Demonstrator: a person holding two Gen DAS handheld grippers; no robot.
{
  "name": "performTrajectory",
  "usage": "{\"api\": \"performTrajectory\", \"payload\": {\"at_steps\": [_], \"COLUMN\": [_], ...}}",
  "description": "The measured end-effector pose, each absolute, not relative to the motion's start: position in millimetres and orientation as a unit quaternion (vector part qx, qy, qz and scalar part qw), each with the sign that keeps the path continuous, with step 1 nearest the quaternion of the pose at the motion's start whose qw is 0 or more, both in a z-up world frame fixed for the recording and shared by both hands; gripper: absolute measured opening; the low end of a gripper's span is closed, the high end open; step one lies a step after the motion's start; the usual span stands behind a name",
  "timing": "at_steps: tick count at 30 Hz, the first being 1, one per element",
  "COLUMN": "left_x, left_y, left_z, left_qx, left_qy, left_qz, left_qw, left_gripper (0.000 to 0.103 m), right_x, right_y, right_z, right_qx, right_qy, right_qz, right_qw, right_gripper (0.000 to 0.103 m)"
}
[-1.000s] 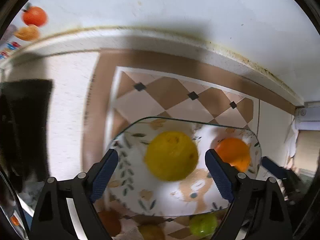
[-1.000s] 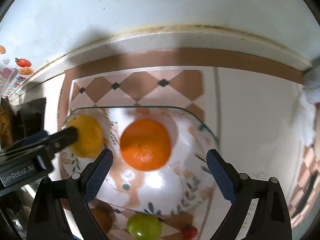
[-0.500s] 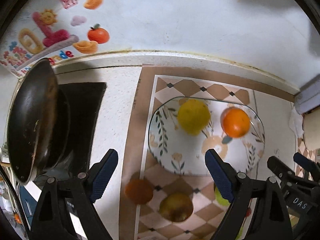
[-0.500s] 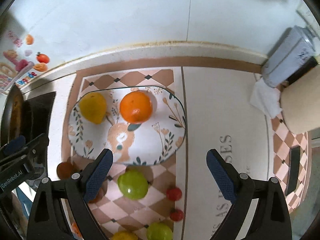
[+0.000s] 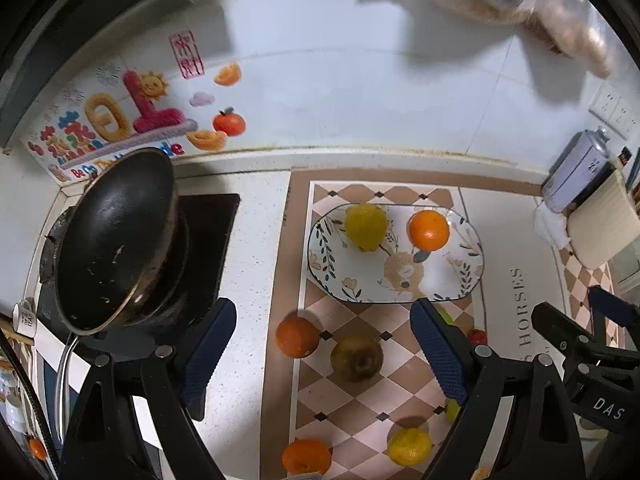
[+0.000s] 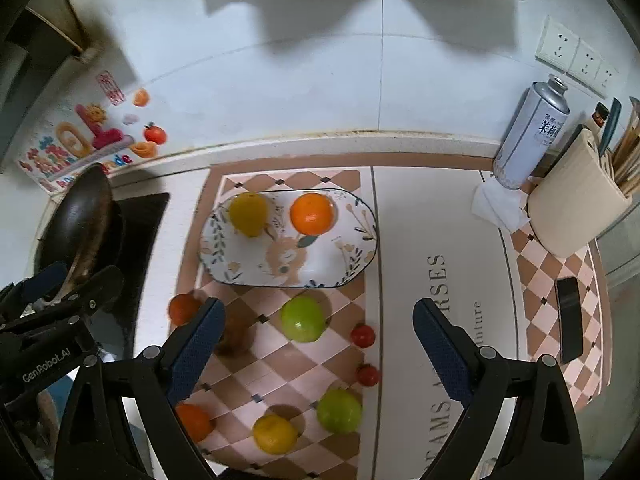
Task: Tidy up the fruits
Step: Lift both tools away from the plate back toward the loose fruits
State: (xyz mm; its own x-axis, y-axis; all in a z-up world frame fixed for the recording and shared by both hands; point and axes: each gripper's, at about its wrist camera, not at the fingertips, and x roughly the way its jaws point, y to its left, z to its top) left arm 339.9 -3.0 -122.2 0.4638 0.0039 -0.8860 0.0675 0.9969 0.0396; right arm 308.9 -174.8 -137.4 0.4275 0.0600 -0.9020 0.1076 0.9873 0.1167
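Note:
A patterned oval plate lies on the checked mat and holds a yellow lemon and an orange. Loose fruit lies on the mat in front of it: oranges, a brownish apple, green apples, a yellow fruit and small tomatoes. My left gripper is open and empty, high above the loose fruit. My right gripper is open and empty, high above the mat.
A black wok sits on the stove at the left. A spray can, tissue and a knife block stand at the right. A phone lies at the right. The wall is close behind.
Both grippers have pulled back and up from the plate, leaving the lemon and the orange on it. The loose fruit, wok and counter have come into view.

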Motion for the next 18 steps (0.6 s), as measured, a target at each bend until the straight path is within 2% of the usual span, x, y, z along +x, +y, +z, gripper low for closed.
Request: {"api": "performTrajectory", "payload": {"at_steps": [3, 6, 7, 8, 15, 18], "left_x": [326, 315, 313, 309, 281, 266], "left_y": [4, 12, 15, 19, 52, 62], "left_z": [-111, -110, -114, -121, -209, -251], "left_qx": [0.024, 0.019, 0.019, 0.023, 0.043, 0.028], "left_qy": [0.512, 0.517, 0.523, 0.533, 0.632, 0.68], "left_qz": [-0.024, -0.025, -0.025, -0.026, -0.003, -0.002], "left_qw": [0.859, 0.855, 0.852, 0.846, 0.774, 0.732], "left_gripper": [0.089, 0.089, 0.091, 0.101, 0.102, 0.102], "right_x": [294, 279, 272, 267, 247, 244], "right_y": [-172, -167, -163, -160, -123, -109], "right_z": [-136, -161, -179, -193, -303, -330], "right_qx": [0.098, 0.121, 0.127, 0.129, 0.145, 0.123], "right_qy": [0.542, 0.589, 0.613, 0.63, 0.733, 0.754], "right_qz": [0.003, 0.031, 0.042, 0.049, 0.111, 0.115], "right_qw": [0.835, 0.799, 0.779, 0.764, 0.656, 0.634], "right_gripper": [0.097, 0.097, 0.097, 0.097, 0.096, 0.086]}}
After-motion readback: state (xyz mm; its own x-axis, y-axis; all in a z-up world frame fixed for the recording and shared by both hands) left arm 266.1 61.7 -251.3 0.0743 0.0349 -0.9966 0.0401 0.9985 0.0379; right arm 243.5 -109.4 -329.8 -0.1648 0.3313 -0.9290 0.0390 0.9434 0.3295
